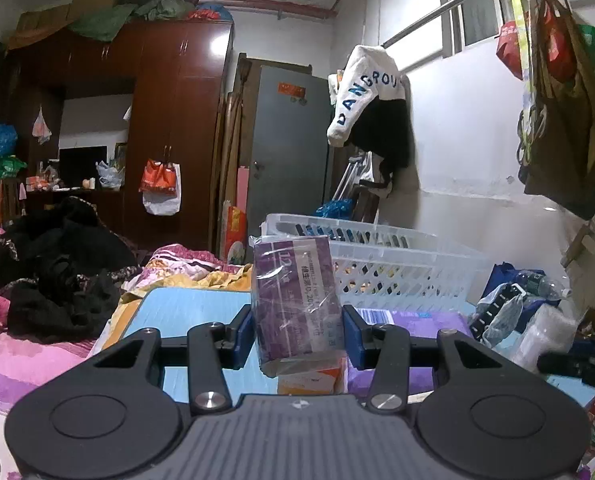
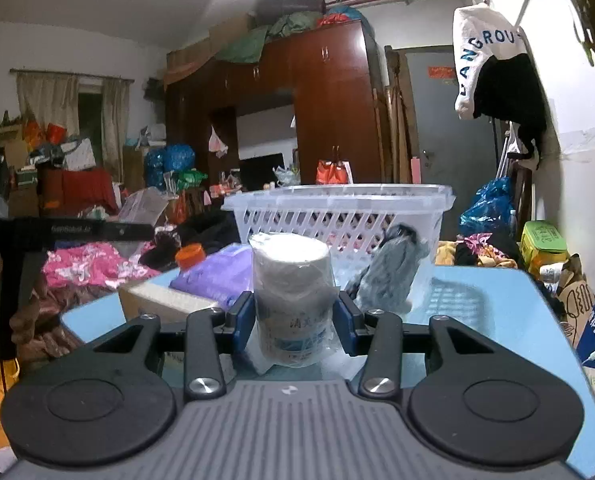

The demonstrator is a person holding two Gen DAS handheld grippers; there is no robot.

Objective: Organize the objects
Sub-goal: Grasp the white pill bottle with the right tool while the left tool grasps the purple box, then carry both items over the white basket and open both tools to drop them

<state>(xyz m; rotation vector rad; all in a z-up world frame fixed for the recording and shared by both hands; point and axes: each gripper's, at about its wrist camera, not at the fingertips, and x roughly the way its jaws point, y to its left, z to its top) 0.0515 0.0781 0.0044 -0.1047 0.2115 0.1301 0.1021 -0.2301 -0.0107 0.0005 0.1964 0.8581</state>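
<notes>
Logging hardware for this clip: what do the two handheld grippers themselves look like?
Both match: left gripper and right gripper have a grey ribbed body bearing a small round logo, black linkage arms with silver pivot screws, round black discs either side, and blue finger pads. No cables or sleeves show.

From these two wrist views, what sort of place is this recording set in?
Most likely a cluttered bedroom in a home, used partly for storage. A tall wooden wardrobe with bundles piled on top, floral bedding strewn with dark clothes, and a jacket hanging on the wall all suggest that.
</notes>
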